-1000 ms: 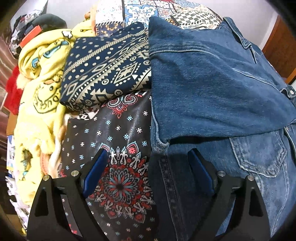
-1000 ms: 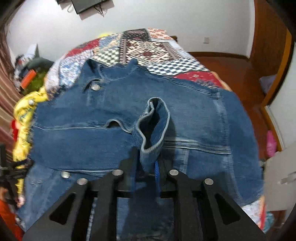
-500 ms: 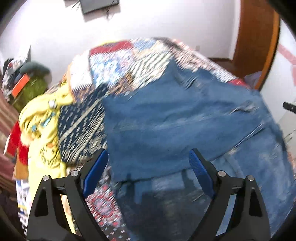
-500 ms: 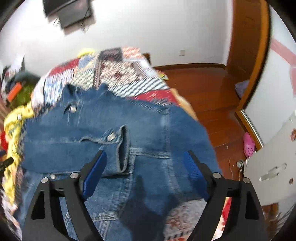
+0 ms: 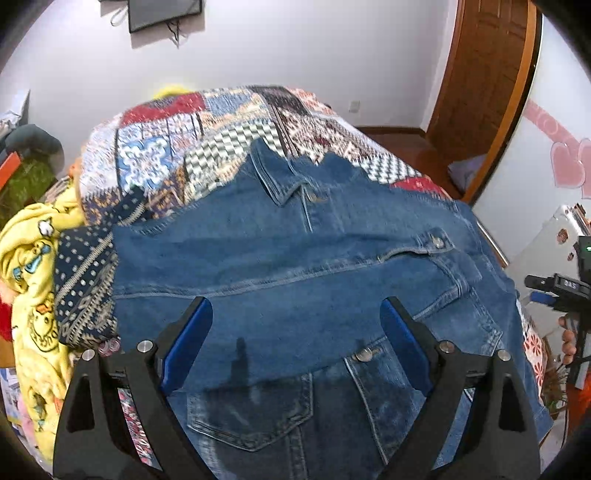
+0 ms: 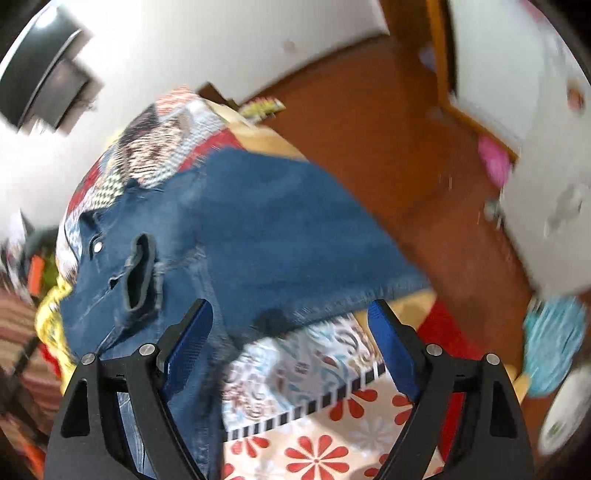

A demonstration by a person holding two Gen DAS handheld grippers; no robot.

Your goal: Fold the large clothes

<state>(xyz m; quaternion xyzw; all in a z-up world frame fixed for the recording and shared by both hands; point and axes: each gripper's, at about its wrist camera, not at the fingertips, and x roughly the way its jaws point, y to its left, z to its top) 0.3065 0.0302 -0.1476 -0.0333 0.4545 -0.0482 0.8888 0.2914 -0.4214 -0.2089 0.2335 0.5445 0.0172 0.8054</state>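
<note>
- Left wrist view: denim jacket (image 5: 295, 280), heavy, stiff; left gripper (image 5: 295, 343) wide, empty
- Right gripper (image 6: 288, 343) wide, empty; grasp hem at 12 o'clock

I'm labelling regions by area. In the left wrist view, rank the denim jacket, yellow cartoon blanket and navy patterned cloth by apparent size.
1. denim jacket, nearest the camera
2. yellow cartoon blanket, partly cut off
3. navy patterned cloth, partly covered

Patchwork quilt (image 5: 207, 147) covering the bed, yellow cartoon blanket (image 5: 33, 295) bunching at its left edge w/ a navy patterned cloth (image 5: 83, 284) lying beside it. Wall TV (image 5: 164, 14) hanging above; wooden door (image 5: 480, 74) standing at right.
</note>
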